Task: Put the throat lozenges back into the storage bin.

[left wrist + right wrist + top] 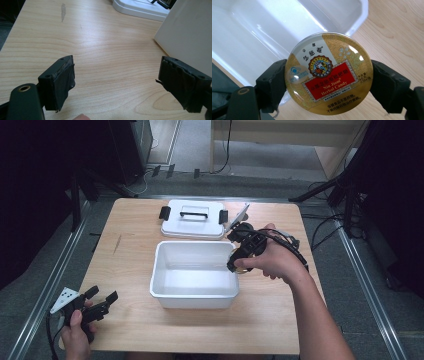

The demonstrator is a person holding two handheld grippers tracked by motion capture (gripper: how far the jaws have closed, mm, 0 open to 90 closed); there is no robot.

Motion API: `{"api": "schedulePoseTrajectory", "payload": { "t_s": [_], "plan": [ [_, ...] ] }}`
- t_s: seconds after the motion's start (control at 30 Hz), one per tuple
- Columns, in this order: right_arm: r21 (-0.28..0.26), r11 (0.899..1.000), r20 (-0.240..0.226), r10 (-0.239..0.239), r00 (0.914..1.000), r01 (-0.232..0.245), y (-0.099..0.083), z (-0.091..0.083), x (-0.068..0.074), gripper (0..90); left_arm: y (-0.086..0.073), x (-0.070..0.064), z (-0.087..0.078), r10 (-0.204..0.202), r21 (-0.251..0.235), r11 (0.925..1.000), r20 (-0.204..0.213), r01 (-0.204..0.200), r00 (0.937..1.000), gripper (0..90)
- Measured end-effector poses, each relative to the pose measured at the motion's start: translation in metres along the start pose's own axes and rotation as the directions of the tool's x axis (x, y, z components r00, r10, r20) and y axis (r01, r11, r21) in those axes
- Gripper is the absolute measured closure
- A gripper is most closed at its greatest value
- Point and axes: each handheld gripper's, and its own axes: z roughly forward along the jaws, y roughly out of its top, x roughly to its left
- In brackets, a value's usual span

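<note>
The step in hand looks like putting the candy tin (pixel 329 73) into the white tub (pixel 195 274). The right gripper (pixel 239 261) has its jaws clamped on the tin's rim at 9 and 3 o'clock in the right gripper view. It hangs over the tub's 3 o'clock wall, mid-bench (pixel 135 230).

Next, probably: carry it inward toward 9 o'clock, lower, release.

The tin is round, with no long axis; its printed lid faces the camera, seemingly edge-down.

The left gripper (pixel 100 300) rests at 7 o'clock, jaws apart, holding nothing. The tub's lid (pixel 192 220) lies at 12 o'clock.
</note>
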Motion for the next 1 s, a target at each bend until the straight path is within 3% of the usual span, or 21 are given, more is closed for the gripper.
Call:
{"api": "schedulePoseTrajectory", "payload": {
  "t_s": [0.17, 0.37, 0.43, 0.53, 0.6, 0.73, 0.87, 1.0],
  "plan": [
    [-0.008, 0.999, -0.014, -0.035, 0.9993, 0.035, 0.008, 0.002, 0.009, 20.6, 0.0, 0.0, 0.0, -0.001, 0.002, 1.0, 0.002, 0.001, 1.0, 14.3],
    [-0.041, 0.989, -0.04, -0.146, 0.9885, 0.144, 0.014, 0.009, 0.018, 20.6, 0.0, 0.0, 0.0, -0.003, 0.003, 1.0, 0.003, 0.003, 1.0, 14.3],
    [-0.054, 0.979, -0.052, -0.2, 0.9784, 0.197, 0.014, 0.012, 0.021, 20.6, 0.0, 0.0, 0.0, -0.003, 0.001, 1.0, 0.003, 0.003, 1.0, 14.3],
    [-0.076, 0.949, -0.029, -0.31, 0.9504, 0.307, 0.013, 0.018, 0.025, 20.7, 0.0, 0.001, 0.0, -0.006, 0.0, 1.0, 0.004, 0.006, 1.0, 14.3],
    [-0.07, 0.936, -0.024, -0.348, 0.9371, 0.346, 0.013, 0.022, 0.027, 20.6, 0.0, 0.001, 0.001, -0.006, -0.001, 1.0, 0.005, 0.006, 1.0, 14.3],
    [-0.069, 0.901, -0.016, -0.43, 0.9026, 0.428, 0.011, 0.029, 0.03, 20.6, 0.0, 0.001, 0.001, -0.007, -0.001, 1.0, 0.004, 0.007, 1.0, 14.3],
    [-0.052, 0.884, -0.005, -0.465, 0.8855, 0.464, 0.01, 0.035, 0.033, 20.7, 0.0, 0.001, 0.001, -0.007, -0.002, 1.0, 0.003, 0.007, 1.0, 14.3],
    [-0.032, 0.876, 0.002, -0.481, 0.8765, 0.481, 0.01, 0.041, 0.035, 20.6, 0.0, 0.001, 0.001, -0.01, -0.003, 0.9999, 0.003, 0.01, 0.9999, 14.3]
  ]
}}
